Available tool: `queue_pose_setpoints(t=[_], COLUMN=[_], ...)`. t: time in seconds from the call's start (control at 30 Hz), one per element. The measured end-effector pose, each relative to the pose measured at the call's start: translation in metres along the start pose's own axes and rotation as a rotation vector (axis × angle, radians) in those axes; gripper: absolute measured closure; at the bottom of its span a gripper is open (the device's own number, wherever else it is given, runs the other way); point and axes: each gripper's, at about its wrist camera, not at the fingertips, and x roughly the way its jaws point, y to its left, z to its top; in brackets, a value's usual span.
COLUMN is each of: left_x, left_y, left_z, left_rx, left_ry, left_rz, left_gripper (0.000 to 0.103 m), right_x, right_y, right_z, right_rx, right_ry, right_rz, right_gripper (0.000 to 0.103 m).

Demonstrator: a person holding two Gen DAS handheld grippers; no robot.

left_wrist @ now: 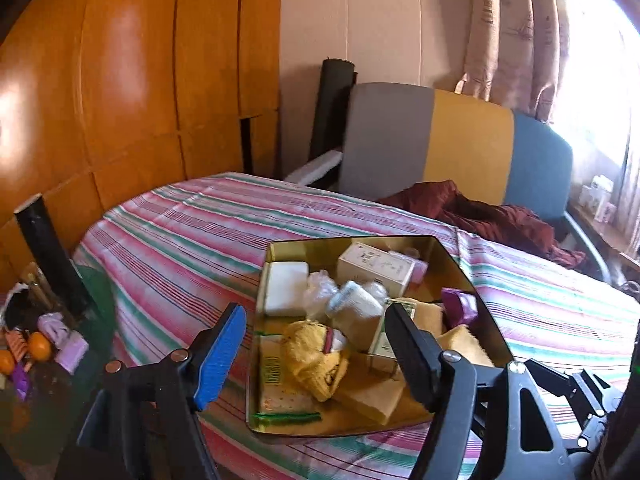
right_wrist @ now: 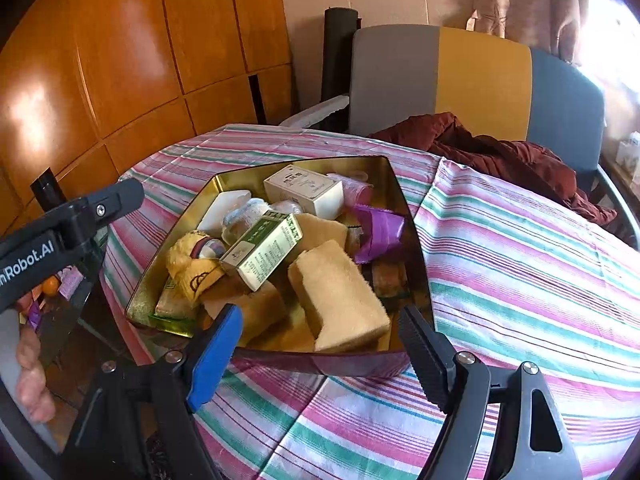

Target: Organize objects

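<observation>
A gold metal tin (left_wrist: 468, 264) (right_wrist: 408, 196) stands on the striped tablecloth, filled with several items: a white box (left_wrist: 374, 266) (right_wrist: 304, 190), a green and white box (right_wrist: 262, 250), a white soap bar (left_wrist: 286, 288), a yellow cloth (left_wrist: 316, 354) (right_wrist: 192, 268), tan sponges (right_wrist: 338, 296), a purple packet (left_wrist: 460, 306) (right_wrist: 378, 230). My left gripper (left_wrist: 316, 344) is open and empty, just above the tin's near side. My right gripper (right_wrist: 320, 344) is open and empty at the tin's near rim. The left gripper's body shows at the left of the right wrist view (right_wrist: 72, 224).
The round table (left_wrist: 168, 232) (right_wrist: 520, 264) has a striped cloth. A chair (left_wrist: 468, 144) (right_wrist: 480, 80) with a dark red garment (left_wrist: 480, 212) (right_wrist: 500, 152) stands behind it. Oranges and purple items (left_wrist: 44, 344) lie on the floor at left. A wooden wardrobe (left_wrist: 120, 80) stands beyond.
</observation>
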Motion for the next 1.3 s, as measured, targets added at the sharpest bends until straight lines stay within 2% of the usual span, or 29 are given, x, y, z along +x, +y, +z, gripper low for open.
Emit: queue_pose_setpoints(t=[0.23,0.47,1.3], left_x=[0.003,0.007,0.014], left_y=[0.004,0.004,0.004], left_z=[-0.003,-0.005,-0.008], left_rx=[-0.015,-0.012,0.009], left_ry=[0.024,0.041,0.096], left_rz=[-0.011,-0.006,-0.043], left_gripper=[0.031,0.038,0.038], right_x=[-0.001,0.001,0.007], right_y=[0.004,0.007,0.008], right_z=[-0.001,-0.001,0.001], right_rx=[-0.004,-0.007,-0.012], right_ry=[-0.001,0.008,0.025], right_rz=[0.004,0.004,-0.003], right_gripper=[0.022,0.021,0.019])
